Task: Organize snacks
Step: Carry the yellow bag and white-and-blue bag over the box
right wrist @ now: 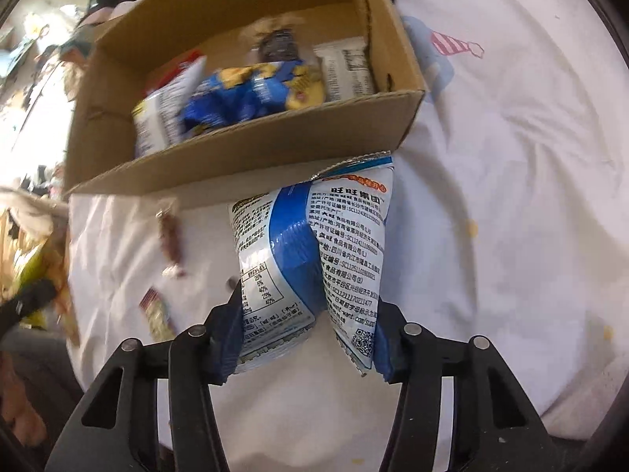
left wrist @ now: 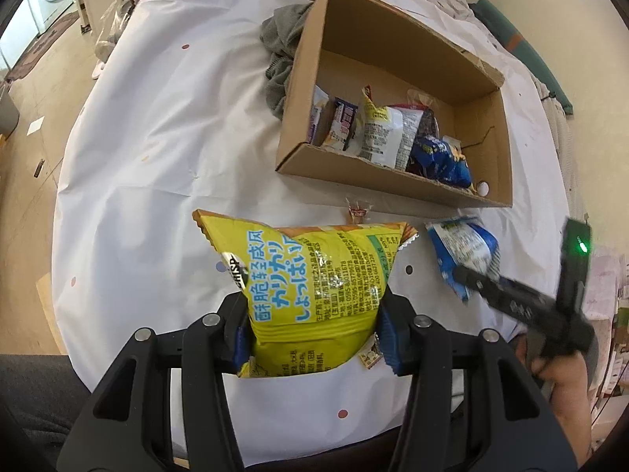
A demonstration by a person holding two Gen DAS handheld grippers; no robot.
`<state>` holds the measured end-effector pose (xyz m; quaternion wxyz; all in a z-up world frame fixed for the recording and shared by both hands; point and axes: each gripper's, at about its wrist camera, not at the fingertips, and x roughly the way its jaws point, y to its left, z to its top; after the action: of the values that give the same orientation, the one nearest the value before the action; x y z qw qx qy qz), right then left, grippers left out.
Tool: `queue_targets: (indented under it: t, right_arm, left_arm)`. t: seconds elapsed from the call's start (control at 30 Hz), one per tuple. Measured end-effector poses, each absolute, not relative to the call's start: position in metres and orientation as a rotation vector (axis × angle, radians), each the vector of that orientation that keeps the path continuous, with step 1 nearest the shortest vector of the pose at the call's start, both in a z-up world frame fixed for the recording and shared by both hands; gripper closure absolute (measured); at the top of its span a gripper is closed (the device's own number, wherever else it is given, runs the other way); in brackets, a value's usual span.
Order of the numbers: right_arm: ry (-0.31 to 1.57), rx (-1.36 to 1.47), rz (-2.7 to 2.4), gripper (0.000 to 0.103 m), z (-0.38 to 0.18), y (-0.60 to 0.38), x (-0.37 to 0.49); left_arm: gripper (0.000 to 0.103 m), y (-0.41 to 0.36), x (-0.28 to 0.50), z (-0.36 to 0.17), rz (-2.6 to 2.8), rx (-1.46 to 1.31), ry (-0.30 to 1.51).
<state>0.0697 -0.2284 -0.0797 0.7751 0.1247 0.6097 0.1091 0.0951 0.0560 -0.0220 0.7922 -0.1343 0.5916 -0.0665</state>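
The left hand-held gripper (left wrist: 310,322) grasps a yellow snack bag (left wrist: 310,275) above the white-covered bench (left wrist: 157,137), while the right hand-held gripper (right wrist: 306,338) clamps a blue-and-white snack bag (right wrist: 310,251) just near of the cardboard box (right wrist: 243,161) holding several other snack packets (right wrist: 251,94).

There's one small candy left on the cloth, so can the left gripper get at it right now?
Probably not: the left gripper has its jaws shut on the yellow chip bag, which also lies in front of the small wrapped candy.
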Motion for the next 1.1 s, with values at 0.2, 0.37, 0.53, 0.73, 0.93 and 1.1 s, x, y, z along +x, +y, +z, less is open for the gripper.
queue_targets:
  t: [0.2, 0.37, 0.53, 0.73, 0.93, 1.1]
  right_arm:
    - [1.239, 0.327, 0.355, 0.048, -0.06, -0.216, 0.03]
    - [1.15, 0.328, 0.458, 0.048, -0.042, -0.198, 0.016]
    - [1.045, 0.376, 0.505, 0.048, -0.022, -0.202, 0.019]
    - [0.874, 0.413, 0.456, 0.048, 0.006, -0.217, 0.023]
    - [0.641, 0.458, 0.312, 0.048, 0.043, -0.254, 0.028]
    - [0.568, 0.471, 0.289, 0.048, 0.06, -0.271, 0.04]
  left_arm:
    - [0.055, 0.062, 0.096, -0.024, -0.115, -0.296, 1.266]
    - [0.056, 0.068, 0.095, -0.026, -0.084, -0.303, 1.257]
    - [0.056, 0.072, 0.096, -0.023, -0.06, -0.301, 1.222]
    - [0.056, 0.071, 0.096, -0.014, -0.057, -0.292, 1.153]
    - [0.056, 0.069, 0.094, 0.007, -0.046, -0.283, 1.018]
    - [0.056, 0.069, 0.109, 0.022, -0.044, -0.283, 0.987]
